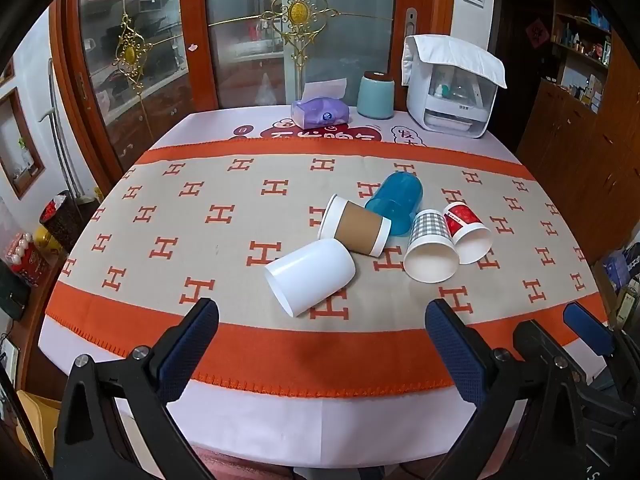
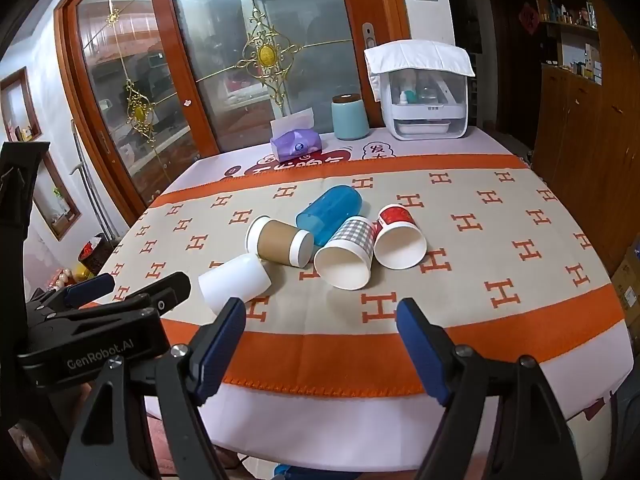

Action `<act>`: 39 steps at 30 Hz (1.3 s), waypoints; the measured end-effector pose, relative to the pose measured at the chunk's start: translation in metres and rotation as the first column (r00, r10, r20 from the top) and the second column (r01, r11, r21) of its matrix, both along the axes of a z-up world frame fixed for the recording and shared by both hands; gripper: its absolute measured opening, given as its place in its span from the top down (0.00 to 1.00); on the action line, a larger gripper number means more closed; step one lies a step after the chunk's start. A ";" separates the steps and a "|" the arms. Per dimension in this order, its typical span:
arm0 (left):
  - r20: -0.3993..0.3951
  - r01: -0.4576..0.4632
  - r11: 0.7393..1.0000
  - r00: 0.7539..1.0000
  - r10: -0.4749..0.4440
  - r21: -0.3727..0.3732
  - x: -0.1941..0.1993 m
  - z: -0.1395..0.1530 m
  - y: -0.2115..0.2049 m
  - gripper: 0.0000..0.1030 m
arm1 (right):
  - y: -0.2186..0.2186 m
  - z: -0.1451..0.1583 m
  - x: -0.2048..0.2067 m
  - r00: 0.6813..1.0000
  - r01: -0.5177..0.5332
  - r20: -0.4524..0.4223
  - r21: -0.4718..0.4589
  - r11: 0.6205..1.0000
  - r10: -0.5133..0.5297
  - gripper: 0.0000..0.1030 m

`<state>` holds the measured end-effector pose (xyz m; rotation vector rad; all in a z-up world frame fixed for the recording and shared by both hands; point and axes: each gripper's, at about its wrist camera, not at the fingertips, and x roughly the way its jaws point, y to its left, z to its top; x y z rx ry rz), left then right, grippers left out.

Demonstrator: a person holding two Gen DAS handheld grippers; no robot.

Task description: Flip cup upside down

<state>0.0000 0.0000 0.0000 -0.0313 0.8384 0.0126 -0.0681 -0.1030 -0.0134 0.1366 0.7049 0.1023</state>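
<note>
5 cups lay on their sides mid-table [image 1: 120,364], the white cup [image 1: 310,276] nearest. Left tongs [image 1: 322,314] and right tongs [image 2: 322,312] stood wide, empty, near edge. Best practice: straddle the white cup's wall, grip lightly, rotate mouth-down.

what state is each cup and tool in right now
white cup: on its side, mouth toward the near left
brown sleeve cup: on its side, lidless
blue cup: on its side
checked cup: on its side, empty, mouth toward the camera
red cup: on its side, empty
left tool: open, holding nothing
right tool: open, holding nothing
green jar: upright, lid on
</note>
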 end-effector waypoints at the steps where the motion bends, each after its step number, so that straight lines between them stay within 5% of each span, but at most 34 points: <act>1: 0.002 0.000 1.000 1.000 0.000 0.002 0.000 0.000 0.000 0.01 | 0.000 0.000 0.001 1.000 0.000 0.007 -0.008 1.000 0.000 0.24; 39: 0.029 0.006 1.000 1.000 -0.007 0.018 -0.001 0.004 0.000 0.03 | 0.005 0.003 -0.002 0.999 0.002 0.033 -0.036 0.999 -0.001 0.24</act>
